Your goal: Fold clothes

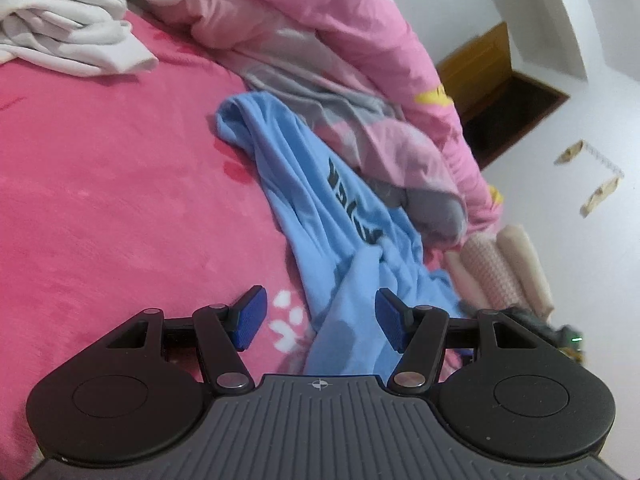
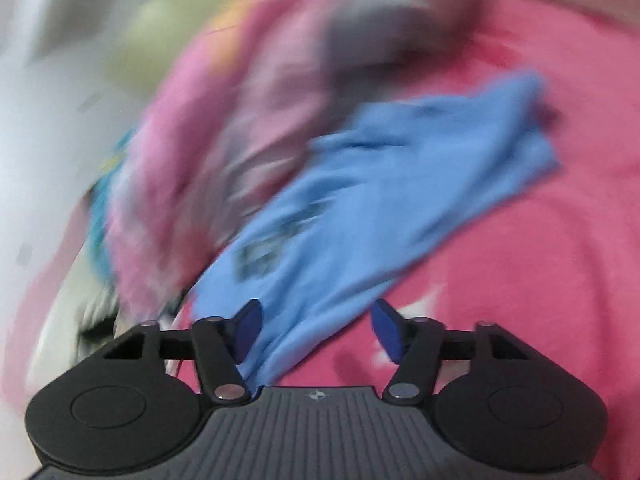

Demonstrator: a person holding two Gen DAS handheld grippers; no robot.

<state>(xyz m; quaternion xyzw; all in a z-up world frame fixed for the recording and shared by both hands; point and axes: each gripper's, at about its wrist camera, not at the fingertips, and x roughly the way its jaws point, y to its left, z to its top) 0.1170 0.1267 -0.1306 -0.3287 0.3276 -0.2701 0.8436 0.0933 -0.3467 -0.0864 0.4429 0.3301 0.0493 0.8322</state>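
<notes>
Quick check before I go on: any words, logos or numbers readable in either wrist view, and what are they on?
Blue T-shirt: dark block lettering runs along the chest, creased and seen at an angle; not readable.
Same print in the right wrist view: motion-blurred, not readable.
Nothing else carries text.

The bedsheet (image 1: pixel 100 184) is showing a deep pink with a few white paw-like marks near the bottom, and the shirt (image 1: pixel 320 216) lying on it is showing light blue with dark lettering. The quilt (image 1: pixel 340 60) is showing pale pink with grey patches and small yellow bits. The bundle of cloth (image 1: pixel 60 20) in the corner is looking white. The pads (image 1: pixel 250 318) on the left gripper's black fingers are showing a textured dark blue, as are the right gripper's pads (image 2: pixel 246 330)
</notes>
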